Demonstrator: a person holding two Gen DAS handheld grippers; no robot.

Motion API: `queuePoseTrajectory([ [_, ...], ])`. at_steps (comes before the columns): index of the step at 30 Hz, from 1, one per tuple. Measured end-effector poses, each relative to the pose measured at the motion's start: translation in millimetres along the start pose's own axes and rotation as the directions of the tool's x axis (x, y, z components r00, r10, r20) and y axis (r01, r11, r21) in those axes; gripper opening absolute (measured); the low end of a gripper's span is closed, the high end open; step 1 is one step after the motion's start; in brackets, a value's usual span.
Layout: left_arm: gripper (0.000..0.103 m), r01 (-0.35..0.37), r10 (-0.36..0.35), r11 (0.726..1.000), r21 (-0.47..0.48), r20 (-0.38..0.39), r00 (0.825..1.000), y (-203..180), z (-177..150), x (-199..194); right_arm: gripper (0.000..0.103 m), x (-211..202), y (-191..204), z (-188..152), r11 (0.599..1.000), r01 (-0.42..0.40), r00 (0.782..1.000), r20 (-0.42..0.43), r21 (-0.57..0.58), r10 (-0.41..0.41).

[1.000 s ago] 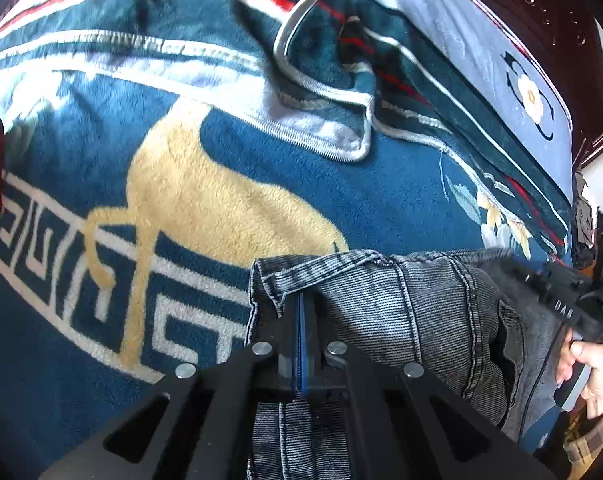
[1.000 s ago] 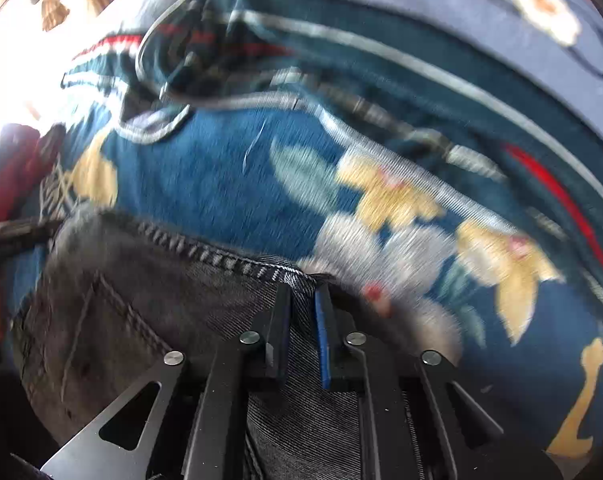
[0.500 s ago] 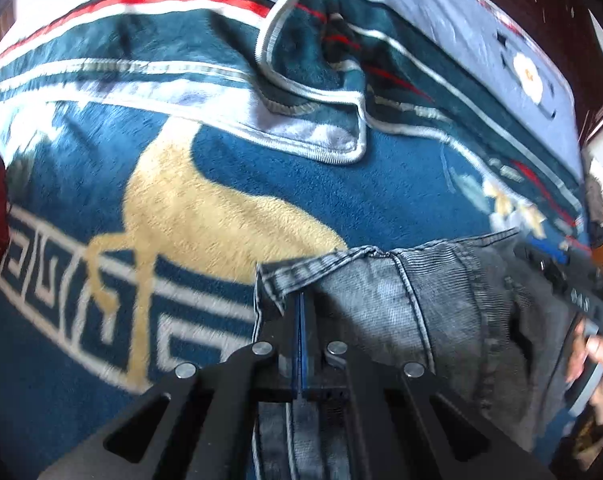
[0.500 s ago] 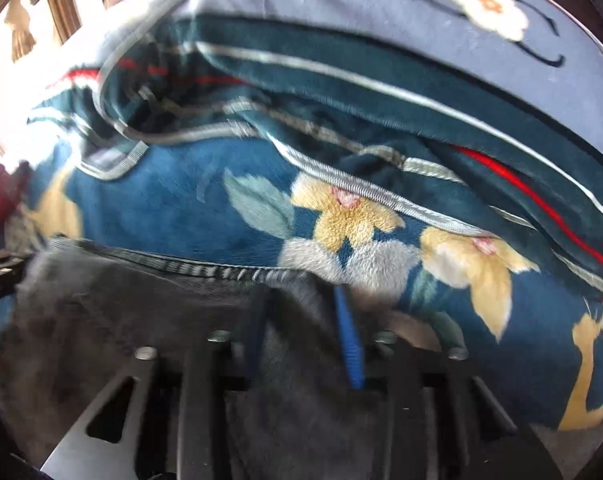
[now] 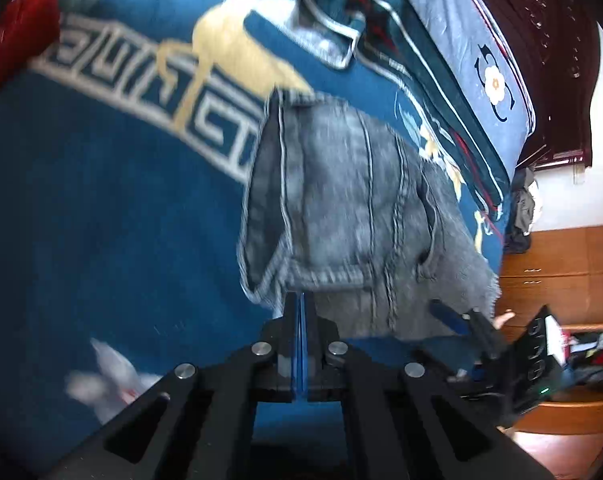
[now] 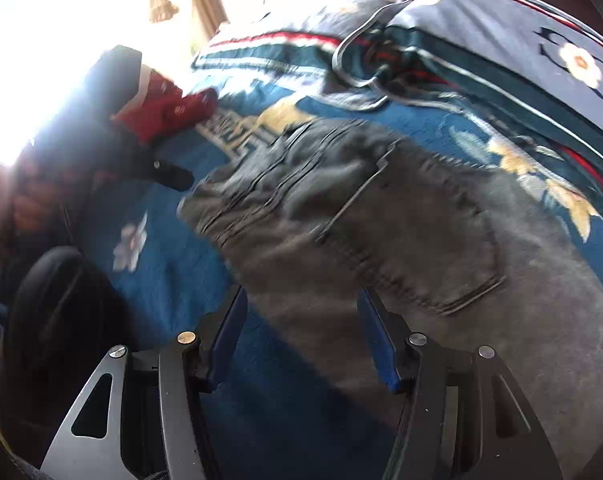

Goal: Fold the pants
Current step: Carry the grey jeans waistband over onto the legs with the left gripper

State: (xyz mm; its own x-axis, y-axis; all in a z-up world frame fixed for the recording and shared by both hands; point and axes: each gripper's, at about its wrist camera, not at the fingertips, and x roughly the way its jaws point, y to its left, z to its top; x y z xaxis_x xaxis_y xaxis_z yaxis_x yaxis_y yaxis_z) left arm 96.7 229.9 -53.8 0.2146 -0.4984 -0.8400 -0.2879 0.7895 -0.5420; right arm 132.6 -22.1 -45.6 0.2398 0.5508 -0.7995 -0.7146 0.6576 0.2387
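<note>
Nearest in the left wrist view: left gripper (image 5: pixel 301 308), jaws clenched flat together w/ no cloth visibly between them, tips at the near edge of the pants (image 5: pixel 353 208). Looks like it let go of the waistband, though it sits right at the hem, so can't rule out a thin pinch.

Right gripper (image 6: pixel 301 332): jaws opening, nothing pressed between the pads; the grey denim and blue blanket lie under the gap, not gripped. Prob. a release after laying the fold down.

Pants lie bunched on the blue patterned blanket (image 5: pixel 101 220) on the bed, back pocket (image 6: pixel 417 240) up, waistband toward the far side. Fold seems partly done; fabric needs smoothing.

Farther out: red garment (image 6: pixel 169 108) near the blanket's edge, and the grey-blue quilt (image 5: pixel 461 28) heaped behind.
</note>
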Motion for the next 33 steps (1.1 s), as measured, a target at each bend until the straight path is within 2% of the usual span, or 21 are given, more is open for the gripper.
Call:
queuePoseTrajectory([
  [3, 0.002, 0.017, -0.018, 0.998, -0.062, -0.021, 1.0, 1.4, -7.6, 9.6, 0.056, 3.4, 10.8, -6.2, 0.999, 0.024, 0.999, -0.027, -0.035, -0.024],
  [6, 0.002, 0.098, -0.099, 0.986, -0.136, -0.003, 0.995, 4.9, -17.0, 5.4, 0.056, 3.9, 15.4, -11.3, 0.997, 0.033, 0.998, -0.051, -0.066, -0.037],
  [8, 0.007, 0.139, -0.136, 0.975, -0.174, 0.031, 0.99, 6.8, -22.7, 0.4, 0.056, 5.2, 14.5, -11.8, 0.996, 0.042, 0.997, -0.055, -0.078, -0.046],
  [9, 0.018, 0.141, -0.134, 0.969, -0.201, 0.049, 0.99, 8.8, -25.3, -0.1, 0.056, 5.4, 12.1, -11.8, 0.996, 0.04, 0.997, -0.055, -0.075, -0.045],
  [10, 0.04, 0.141, -0.129, 0.963, -0.228, 0.063, 0.99, 11.4, -28.1, 0.3, 0.056, 5.2, 10.6, -12.4, 0.997, 0.04, 0.997, -0.055, -0.066, -0.044],
  [11, 0.053, 0.142, -0.125, 0.955, -0.262, 0.081, 0.989, 13.8, -31.1, 1.5, 0.056, 6.3, 9.4, -12.4, 0.997, 0.041, 0.997, -0.056, -0.06, -0.045],
  [12, 0.071, 0.152, -0.127, 0.945, -0.288, 0.104, 0.986, 15.6, -34.5, 1.8, 0.056, 6.6, 8.2, -11.9, 0.998, 0.043, 0.997, -0.055, -0.052, -0.046],
  [13, 0.075, 0.173, -0.14, 0.935, -0.308, 0.128, 0.982, 17.2, -37.9, 2.2, 0.056, 6.1, 7.6, -11.4, 0.998, 0.046, 0.998, -0.052, -0.045, -0.048],
  [17, 0.075, 0.218, -0.167, 0.907, -0.36, 0.167, 0.972, 22.5, -42.2, 8.1, 0.056, 3.8, 8.8, -12.1, 0.998, 0.053, 0.998, -0.045, -0.035, -0.054],
  [20, 0.072, 0.231, -0.181, 0.901, -0.367, 0.164, 0.97, 17.9, -38.1, 18.4, 0.056, 4.3, 8.9, -13.5, 0.998, 0.059, 0.997, -0.045, -0.031, -0.06],
  [21, 0.058, 0.229, -0.181, 0.905, -0.358, 0.162, 0.97, 15.2, -36.1, 20.2, 0.056, 4.8, 8.6, -13.5, 0.998, 0.061, 0.997, -0.045, -0.028, -0.062],
  [22, 0.04, 0.224, -0.179, 0.911, -0.347, 0.158, 0.971, 11.7, -33.8, 21.4, 0.054, 5.3, 8.3, -13.5, 0.998, 0.064, 0.997, -0.044, -0.024, -0.065],
  [24, 0.02, 0.2, -0.156, 0.922, -0.33, 0.155, 0.975, 4.7, -29.9, 21.5, 0.046, 6.4, 7.3, -13.0, 0.997, 0.078, 0.996, -0.039, -0.017, -0.078],
  [25, 0.014, 0.193, -0.147, 0.926, -0.324, 0.162, 0.976, 2.4, -28.3, 19.2, 0.039, 7.5, 6.8, -12.5, 0.996, 0.083, 0.996, -0.039, -0.014, -0.083],
  [26, 0.011, 0.188, -0.139, 0.931, -0.313, 0.171, 0.975, -1.4, -26.0, 16.2, 0.029, 8.6, 6.3, -11.8, 0.997, 0.081, 0.996, -0.041, -0.012, -0.082],
  [29, 0.009, 0.174, -0.133, 0.957, -0.234, 0.181, 0.974, -20.1, -17.8, 3.9, 0.012, 5.9, 10.8, -8.3, 0.997, 0.069, 0.997, -0.026, -0.018, -0.07],
  [33, 0.008, 0.142, -0.114, 0.982, -0.123, 0.211, 0.971, -39.5, -5.0, -15.6, 0.011, -3.6, 18.3, -2.0, 0.998, 0.061, 0.998, 0.009, -0.019, -0.06],
])
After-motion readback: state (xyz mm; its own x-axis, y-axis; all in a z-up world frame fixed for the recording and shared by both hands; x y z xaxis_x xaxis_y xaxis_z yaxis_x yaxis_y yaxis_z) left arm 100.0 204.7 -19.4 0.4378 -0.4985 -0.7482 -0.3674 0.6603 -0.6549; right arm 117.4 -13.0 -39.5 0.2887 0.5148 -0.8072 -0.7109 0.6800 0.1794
